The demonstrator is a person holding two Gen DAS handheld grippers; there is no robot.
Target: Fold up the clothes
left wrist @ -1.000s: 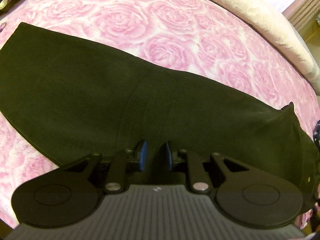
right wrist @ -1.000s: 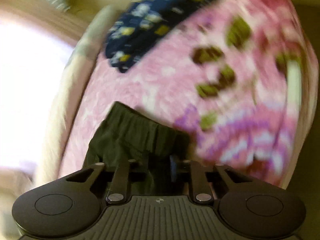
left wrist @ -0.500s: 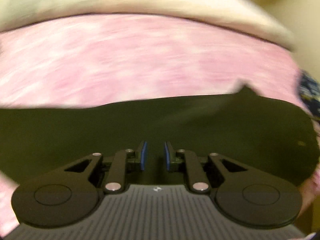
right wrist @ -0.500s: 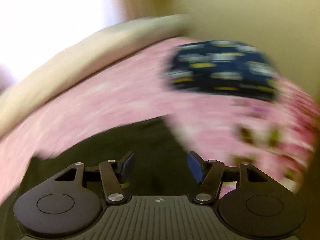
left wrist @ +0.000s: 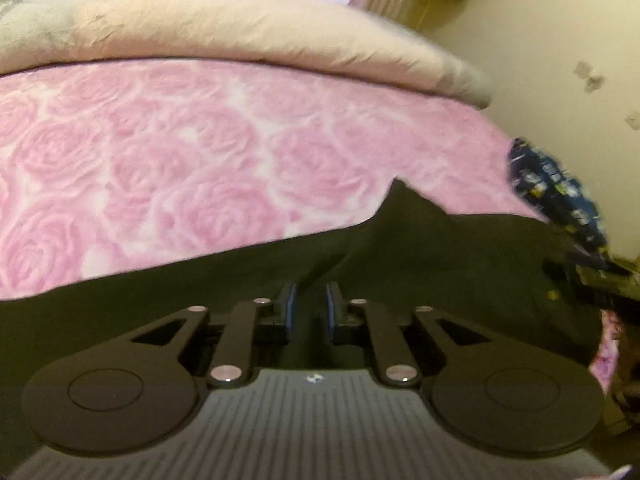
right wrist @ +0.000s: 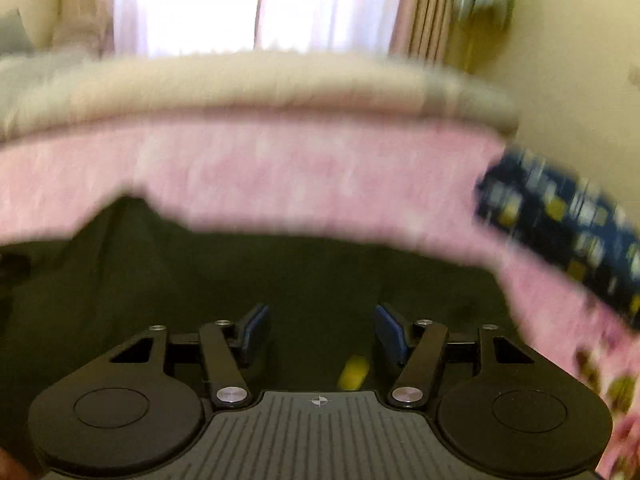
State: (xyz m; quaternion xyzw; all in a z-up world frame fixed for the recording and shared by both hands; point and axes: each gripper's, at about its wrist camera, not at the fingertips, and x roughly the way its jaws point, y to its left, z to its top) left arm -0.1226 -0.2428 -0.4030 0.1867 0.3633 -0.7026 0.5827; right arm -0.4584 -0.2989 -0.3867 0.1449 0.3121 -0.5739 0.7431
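Observation:
A black garment (left wrist: 440, 264) lies stretched across the pink rose bedspread (left wrist: 200, 160), with one corner poking up at its far edge. My left gripper (left wrist: 311, 308) sits low over its near edge. The blue pads are almost together, with a ridge of the dark cloth running in between them. In the blurred right wrist view the same black garment (right wrist: 280, 280) fills the lower half. My right gripper (right wrist: 322, 330) hovers over it with its blue pads wide apart and nothing held. A small yellow tag (right wrist: 354, 372) shows on the cloth below the pads.
A rolled beige quilt (left wrist: 240, 32) lines the far side of the bed, with a bright curtained window (right wrist: 260, 4) behind it. A navy patterned garment (left wrist: 560, 188) lies at the bed's right end by the cream wall (left wrist: 560, 40).
My right gripper has opened and let go of the black garment's end. Both views have swung up from the bed surface toward the quilt and window. The left pads stay close together.

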